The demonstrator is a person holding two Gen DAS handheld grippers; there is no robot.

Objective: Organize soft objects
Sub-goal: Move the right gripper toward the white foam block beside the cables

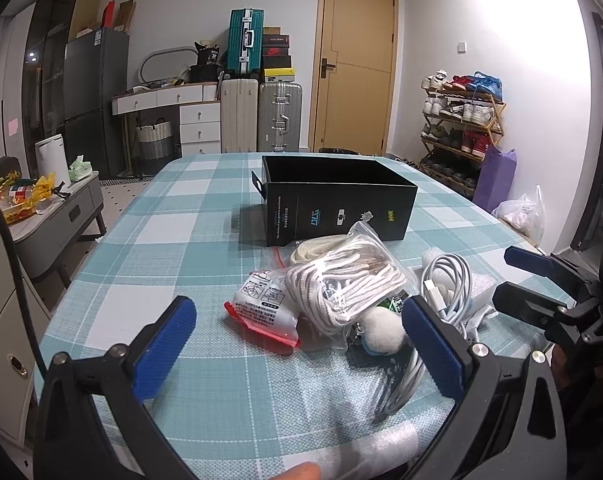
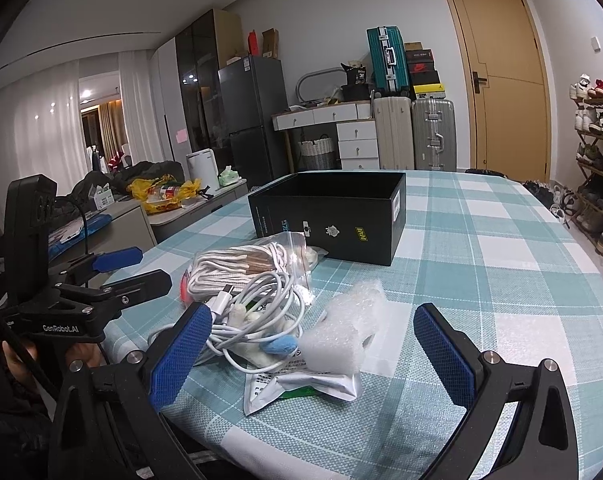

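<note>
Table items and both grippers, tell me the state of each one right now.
Black box: open-topped, upright, looks empty.
Bagged white cord: on the tablecloth, untouched.
Charging cable: loosely coiled, in the pile.
Bubble wrap: crumpled, lying free.
Left gripper: open, holding nothing.
Right gripper: open, holding nothing.

On the table point(image 1: 205, 216), the box point(image 1: 337, 204) stood far; the bagged rope point(image 1: 345, 284) lay near it, the coiled cable point(image 1: 449, 284) to its right.

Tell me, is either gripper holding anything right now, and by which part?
Nothing is held. The left gripper and right gripper are both open, with the pile of soft items lying on the table ahead.
</note>
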